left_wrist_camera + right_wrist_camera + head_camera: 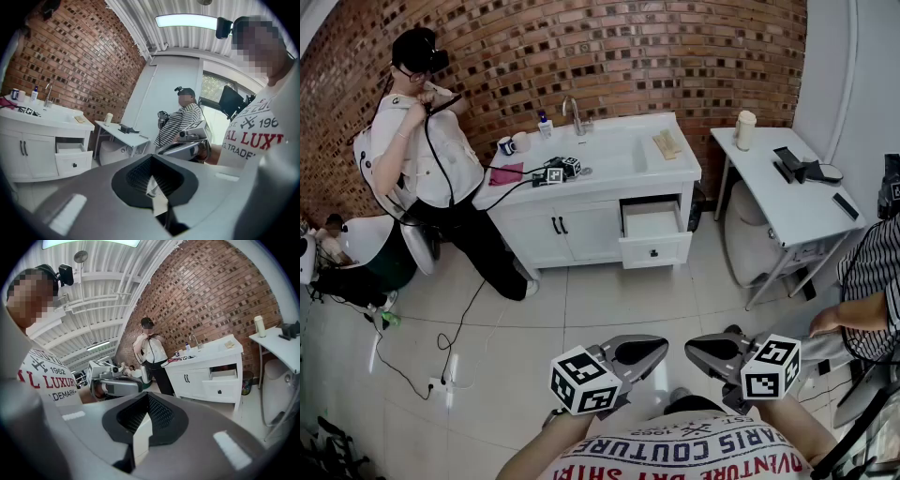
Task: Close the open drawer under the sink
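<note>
Seen from above, a person holds two grey grippers low in front of their body, tips turned toward each other, near but not touching. The left gripper has its jaws pressed together with nothing between them; its own camera shows the dark ribbed pads meeting in a closed seam. The right gripper is likewise pressed together and empty. Each carries a cube with black and white square markers.

The open drawer lies well ahead of both grippers, across a stretch of pale tiled floor, roughly in line with the gap between their tips. It is pulled out from the right end of a white cabinet, below the sink, and has a small dark knob on its front; neither gripper is near it. From the left gripper's camera the drawer sits far off to the left of the jaws; from the right gripper's camera it sits far off to the right of the jaws.

A faucet rises at the back of the sink, against a red brick wall. Far ahead of the left gripper and out to its side, a person wearing a headset is beside the cabinet's left end. Ahead of the right gripper, a white table stands just beside the cabinet's right end, with a pale cup on it. A person in a striped shirt is at the outer side of the right gripper.
</note>
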`<state>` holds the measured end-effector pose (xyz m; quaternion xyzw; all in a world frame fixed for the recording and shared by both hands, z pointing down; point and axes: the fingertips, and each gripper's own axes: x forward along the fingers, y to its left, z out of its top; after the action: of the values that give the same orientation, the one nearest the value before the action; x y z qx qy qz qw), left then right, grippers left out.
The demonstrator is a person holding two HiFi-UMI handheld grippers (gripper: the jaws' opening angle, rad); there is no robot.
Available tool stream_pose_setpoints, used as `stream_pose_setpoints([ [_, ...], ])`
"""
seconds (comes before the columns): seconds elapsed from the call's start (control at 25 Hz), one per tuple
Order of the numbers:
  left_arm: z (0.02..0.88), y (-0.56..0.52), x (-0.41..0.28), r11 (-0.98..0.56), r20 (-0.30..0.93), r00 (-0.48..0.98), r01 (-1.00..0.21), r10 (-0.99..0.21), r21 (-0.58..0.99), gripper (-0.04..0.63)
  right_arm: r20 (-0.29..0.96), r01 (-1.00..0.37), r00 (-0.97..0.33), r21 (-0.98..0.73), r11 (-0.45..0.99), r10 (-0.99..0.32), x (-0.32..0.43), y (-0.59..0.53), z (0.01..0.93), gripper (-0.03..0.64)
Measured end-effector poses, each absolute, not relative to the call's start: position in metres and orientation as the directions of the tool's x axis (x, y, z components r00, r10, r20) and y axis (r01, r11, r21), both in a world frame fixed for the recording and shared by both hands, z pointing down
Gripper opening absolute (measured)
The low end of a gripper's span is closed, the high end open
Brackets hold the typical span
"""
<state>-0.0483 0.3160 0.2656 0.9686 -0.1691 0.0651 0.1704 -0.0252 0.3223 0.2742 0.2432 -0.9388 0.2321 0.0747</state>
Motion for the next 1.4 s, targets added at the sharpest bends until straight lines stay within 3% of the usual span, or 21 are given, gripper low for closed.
stream_pose_setpoints([
  [0.72,0.291,0.251,-0.040,-0.860,0.239,0.919,-0.382,-0.314,0.339,-0.017,0.247,-0.491,-0.871,-0.416,0.765,-0.425,-0.011,0.252,0.297,0.008],
  [1.4,0.359,0.024,-0.001,-0.755,0.325,0.897,-0.430,-0.298,0.494,-0.017,0.382,-0.555,-0.830,-0.488,0.674,-0.406,0.047,0.016,0.385,0.008],
])
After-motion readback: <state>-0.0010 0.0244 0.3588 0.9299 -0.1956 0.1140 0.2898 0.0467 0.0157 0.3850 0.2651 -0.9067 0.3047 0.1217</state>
